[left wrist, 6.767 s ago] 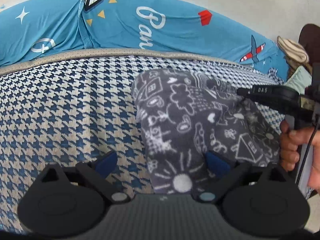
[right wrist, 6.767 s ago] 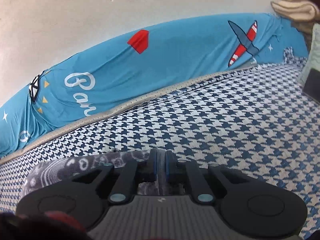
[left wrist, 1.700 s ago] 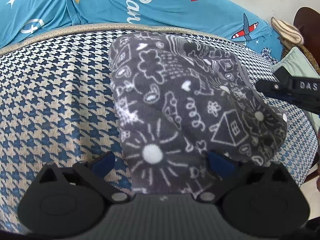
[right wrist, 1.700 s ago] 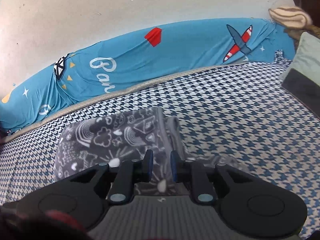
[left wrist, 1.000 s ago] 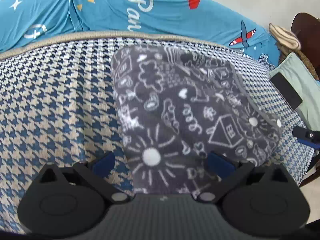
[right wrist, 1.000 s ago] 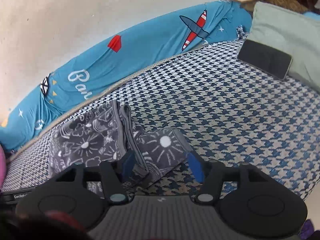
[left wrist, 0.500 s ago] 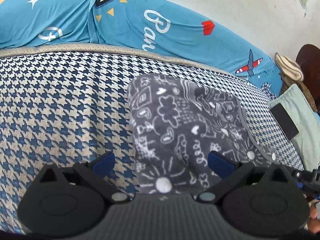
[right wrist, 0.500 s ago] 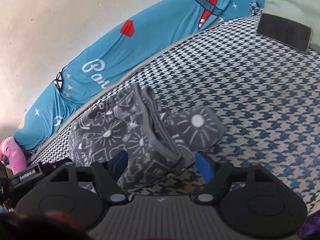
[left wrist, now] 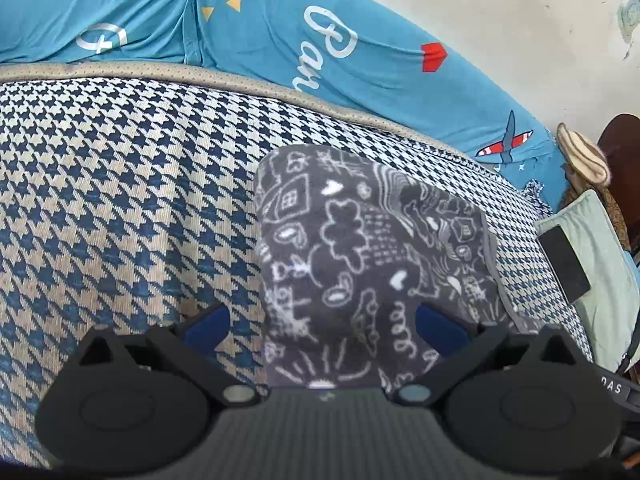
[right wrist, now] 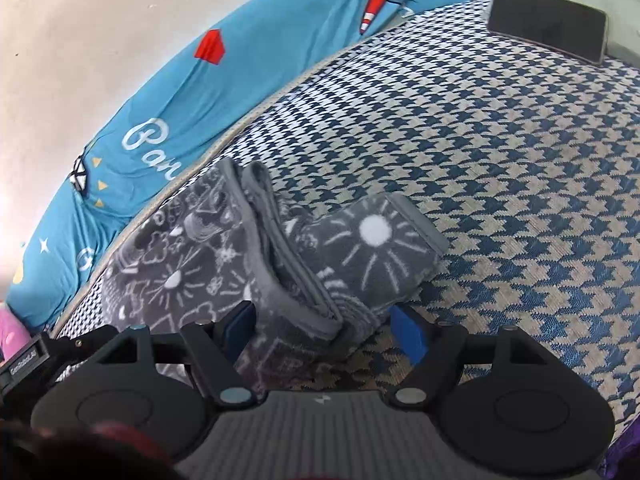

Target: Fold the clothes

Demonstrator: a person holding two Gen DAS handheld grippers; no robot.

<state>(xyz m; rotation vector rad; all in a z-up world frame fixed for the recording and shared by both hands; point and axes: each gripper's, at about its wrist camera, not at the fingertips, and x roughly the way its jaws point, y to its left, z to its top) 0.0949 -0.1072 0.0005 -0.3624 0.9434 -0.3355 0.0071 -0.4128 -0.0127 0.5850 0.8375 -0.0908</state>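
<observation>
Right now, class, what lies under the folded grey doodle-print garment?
The grey garment rests on the blue-and-cream houndstooth cover, which shows all around it. Whatever is directly beneath its layers is covered.

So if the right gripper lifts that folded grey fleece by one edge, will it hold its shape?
Probably not. The fleece looks soft and thick, with loose layers at its hem, so it would likely droop and unfold. It seems light, and its fuzzy surface should grip, not slip.

A dark grey garment (left wrist: 372, 248) with white doodles lies on a blue-and-cream houndstooth cover (left wrist: 120, 200).
</observation>
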